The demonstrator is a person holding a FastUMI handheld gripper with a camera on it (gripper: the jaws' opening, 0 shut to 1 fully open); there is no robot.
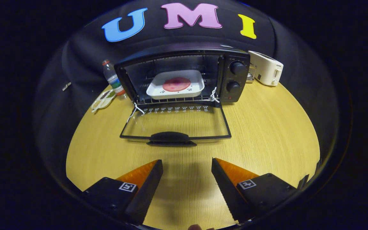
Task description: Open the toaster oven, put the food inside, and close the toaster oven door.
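A black toaster oven (pixel 235 78) stands at the back of the wooden table (pixel 267 137). Its glass door (pixel 177 123) lies folded down flat toward me, handle (pixel 170 137) nearest the fingers. Inside on the wire rack sits a white tray (pixel 177 85) holding a round pink slice of food (pixel 176 84). My gripper (pixel 187 166) is open over bare table, a short way in front of the door handle, with nothing between its fingers.
A white toaster (pixel 267 67) stands right of the oven. A plastic bottle (pixel 113 78) and a snack packet (pixel 103 99) lie to its left. Two knobs (pixel 237 68) sit on the oven's right panel. Bare wood stretches to either side of the door.
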